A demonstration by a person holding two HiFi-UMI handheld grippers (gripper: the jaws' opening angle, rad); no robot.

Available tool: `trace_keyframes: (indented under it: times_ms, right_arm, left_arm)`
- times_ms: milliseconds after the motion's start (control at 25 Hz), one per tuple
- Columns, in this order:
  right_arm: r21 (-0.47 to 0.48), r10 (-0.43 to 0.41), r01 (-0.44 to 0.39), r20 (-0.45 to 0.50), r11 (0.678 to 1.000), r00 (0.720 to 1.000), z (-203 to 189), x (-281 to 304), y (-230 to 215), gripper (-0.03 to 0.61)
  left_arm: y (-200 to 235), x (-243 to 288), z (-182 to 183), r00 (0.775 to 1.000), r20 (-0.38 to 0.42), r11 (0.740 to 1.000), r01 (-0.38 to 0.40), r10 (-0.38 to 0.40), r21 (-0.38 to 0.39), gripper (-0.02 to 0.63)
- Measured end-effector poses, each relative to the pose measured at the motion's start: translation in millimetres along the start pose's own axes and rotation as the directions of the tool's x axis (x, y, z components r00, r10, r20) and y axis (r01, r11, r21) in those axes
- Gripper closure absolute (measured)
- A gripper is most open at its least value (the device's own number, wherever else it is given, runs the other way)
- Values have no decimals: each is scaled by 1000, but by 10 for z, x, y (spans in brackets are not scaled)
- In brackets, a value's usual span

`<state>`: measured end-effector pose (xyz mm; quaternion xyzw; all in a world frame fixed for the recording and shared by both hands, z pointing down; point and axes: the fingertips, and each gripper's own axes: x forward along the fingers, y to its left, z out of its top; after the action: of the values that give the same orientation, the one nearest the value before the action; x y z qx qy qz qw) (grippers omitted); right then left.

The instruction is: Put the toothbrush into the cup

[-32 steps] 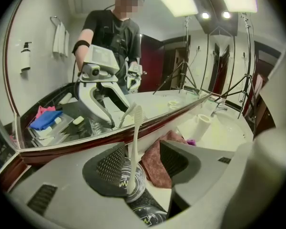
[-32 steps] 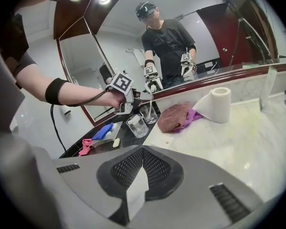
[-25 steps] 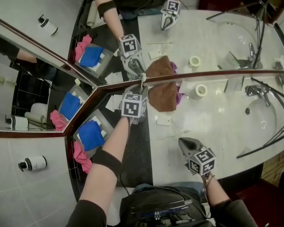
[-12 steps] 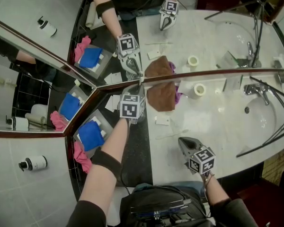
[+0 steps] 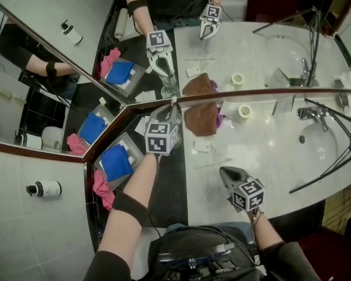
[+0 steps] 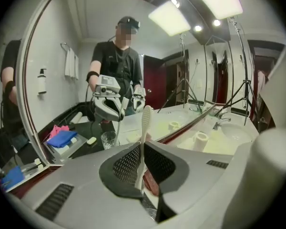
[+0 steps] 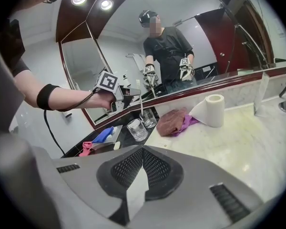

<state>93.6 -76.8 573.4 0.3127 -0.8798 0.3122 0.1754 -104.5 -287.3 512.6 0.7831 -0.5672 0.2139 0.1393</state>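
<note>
Left gripper view: the left hand-held gripper (image 6: 142, 149), its jaws having just been closing, pinches the white toothbrush (image 6: 145, 123) upright, head up, above a glass cup (image 7: 148, 119) at the surface's (image 7: 238, 142) back edge. The right hand-held gripper (image 7: 142, 151) is pressed together, empty, near the front edge.

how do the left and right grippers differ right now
The left gripper has just closed its jaws on the toothbrush, which stands upright between them; the right gripper is shut on nothing. The left gripper is up by the mirror, over the dark counter; the right gripper hangs over the pale counter, nearer the person. Both are shut.
</note>
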Motion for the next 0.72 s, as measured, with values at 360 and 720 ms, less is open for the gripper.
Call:
trace_keyframes:
  times_ms: [360,720]
  right_arm:
    - [-61,25,-24,15,998,1000,78,-187,279,561]
    - [-92,29,-29,8,995,1000,59,-378,376,561]
  left_arm:
    - [-143,-990,212,994,102,999,-38,41,-35,591]
    - [-795,-1497,-366,997,-74,995,32,-25,93,591]
